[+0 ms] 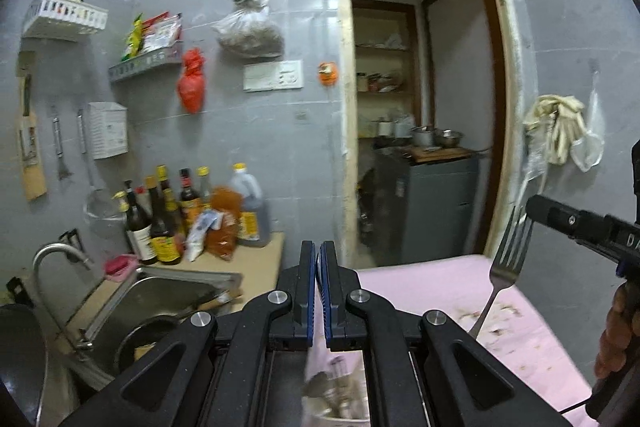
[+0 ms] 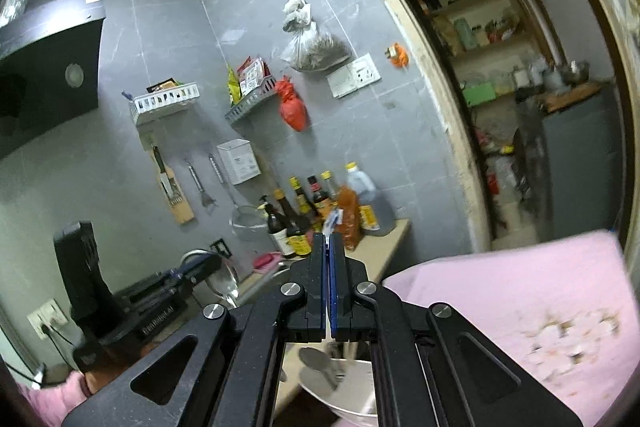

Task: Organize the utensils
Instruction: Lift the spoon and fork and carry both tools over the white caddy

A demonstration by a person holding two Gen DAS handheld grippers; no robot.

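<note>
1. My left claw [image 1: 320, 255] is squeezed shut on a shiny spoon [image 2: 225, 285].
2. My right claw [image 2: 328, 241] is squeezed shut on a fork [image 1: 505, 259], with its prongs up by the claw tip.
3. A white bowl [image 2: 352, 413] sits right under my claws.
4. I can read "DA" on my right claw. The labels on the bottles [image 1: 160, 227] past my left claw are too small to read.

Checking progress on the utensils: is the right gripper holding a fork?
Yes, the left wrist view shows the right gripper clamped on a metal fork.

Shiny metal fork [image 1: 505, 259], matt pink cloth [image 1: 460, 283], glossy wall tiles [image 1: 248, 131]
</note>
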